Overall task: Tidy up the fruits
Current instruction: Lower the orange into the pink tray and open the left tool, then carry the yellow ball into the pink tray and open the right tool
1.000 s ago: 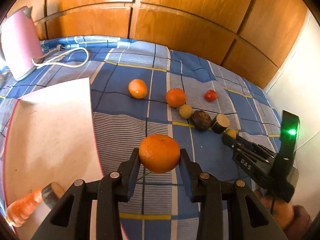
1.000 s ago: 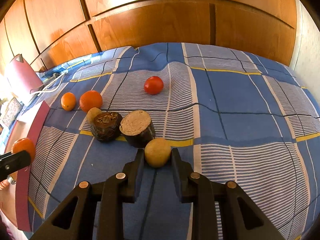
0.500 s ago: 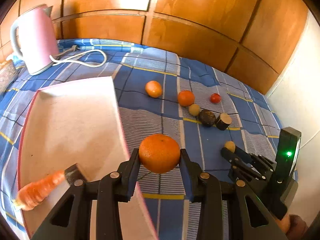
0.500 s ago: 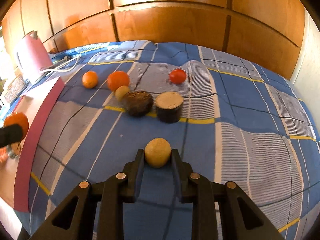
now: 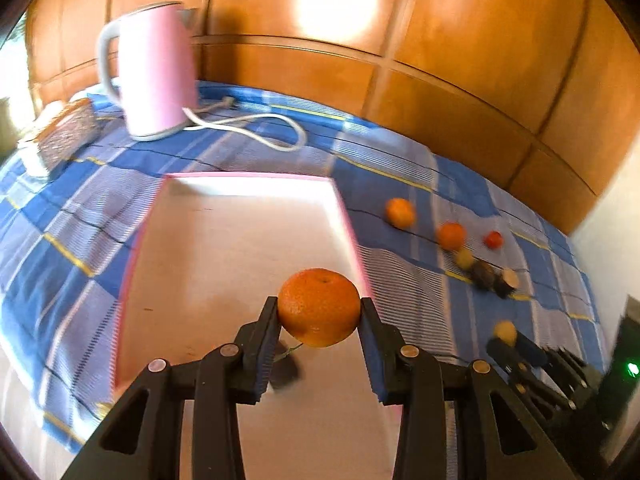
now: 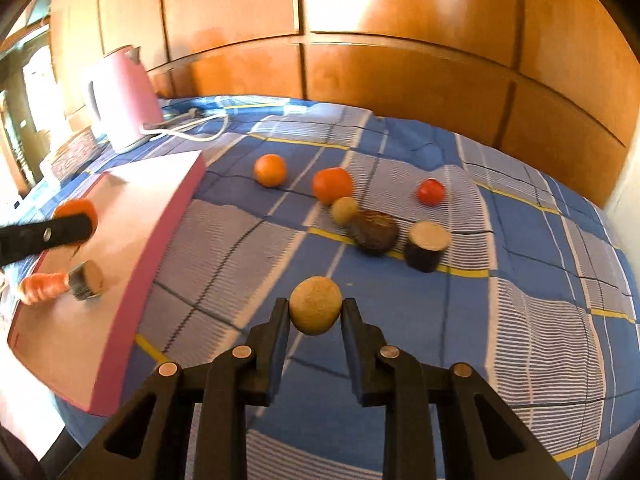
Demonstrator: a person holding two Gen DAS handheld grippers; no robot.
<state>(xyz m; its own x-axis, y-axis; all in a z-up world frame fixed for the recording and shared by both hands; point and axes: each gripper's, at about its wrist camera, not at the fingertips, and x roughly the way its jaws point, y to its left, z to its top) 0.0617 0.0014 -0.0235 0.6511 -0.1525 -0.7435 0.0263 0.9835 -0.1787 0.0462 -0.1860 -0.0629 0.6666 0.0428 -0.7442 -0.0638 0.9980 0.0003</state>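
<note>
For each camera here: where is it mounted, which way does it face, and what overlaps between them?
Left wrist: behind the left tongs, angled down over the pink tray; they grip an orange; right tongs at right edge.
Right wrist: behind the right tongs, angled down at the checked cloth; they grip a tan ball; one left finger at left edge.
Shared: tray, kettle, loose fruit.

Glossy wood panels point(image 5: 460, 36); woven checked cloth point(image 6: 500, 320); matt dimpled orange point(image 5: 319, 306)
</note>
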